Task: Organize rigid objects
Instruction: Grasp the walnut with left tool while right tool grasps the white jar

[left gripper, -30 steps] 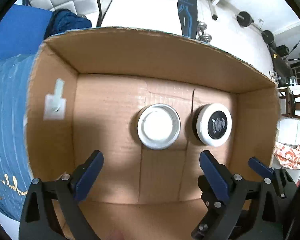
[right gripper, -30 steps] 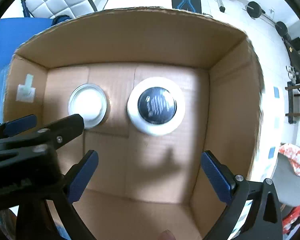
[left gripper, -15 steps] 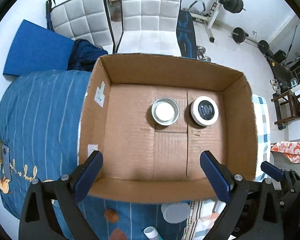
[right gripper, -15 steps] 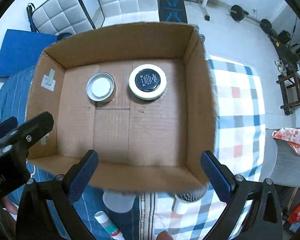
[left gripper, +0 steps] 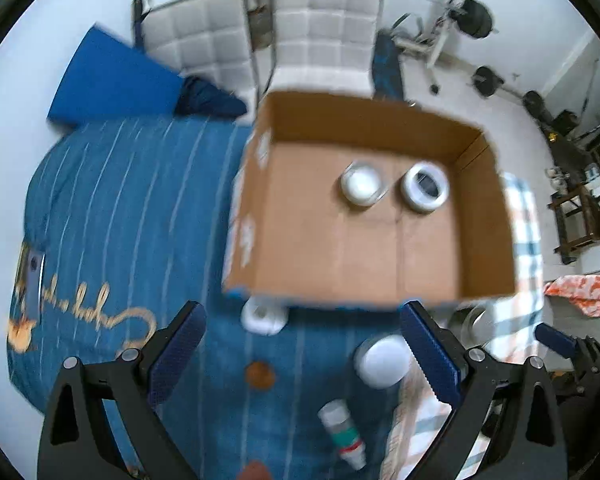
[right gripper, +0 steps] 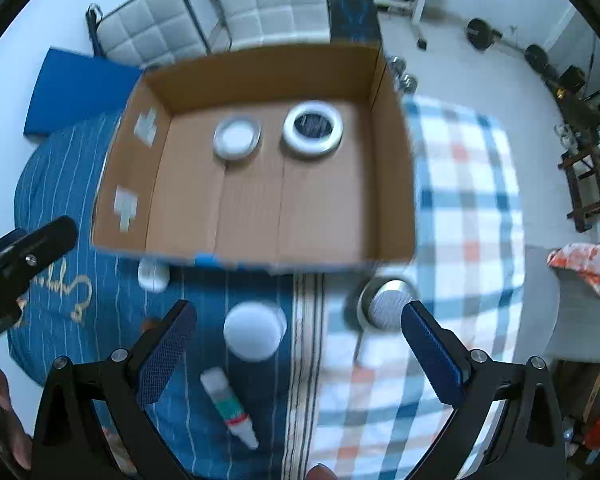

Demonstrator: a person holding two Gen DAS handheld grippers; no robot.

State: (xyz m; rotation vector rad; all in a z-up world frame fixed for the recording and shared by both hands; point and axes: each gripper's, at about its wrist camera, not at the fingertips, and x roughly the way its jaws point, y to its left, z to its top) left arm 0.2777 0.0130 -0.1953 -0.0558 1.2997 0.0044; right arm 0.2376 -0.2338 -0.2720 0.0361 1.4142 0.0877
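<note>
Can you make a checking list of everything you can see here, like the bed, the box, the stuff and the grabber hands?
Surface: bed with a blue striped cover and a checked blanket.
Job's things: cardboard box holds a silver-rimmed jar and a dark-topped white jar, side by side, apart.
Waiting outside the box: white-lidded jar, tube, small white pot, metal tin.
Clutter: orange patterned cloth.
Grippers: left gripper and right gripper both open, empty.
Cables: nothing seen.
Surroundings: two white quilted chairs, weights.

Both wrist views look steeply down from above, sharing the open brown cardboard box [left gripper: 380,248] [right gripper: 268,200] and the blue striped bedspread [left gripper: 120,220] [right gripper: 60,184].
</note>
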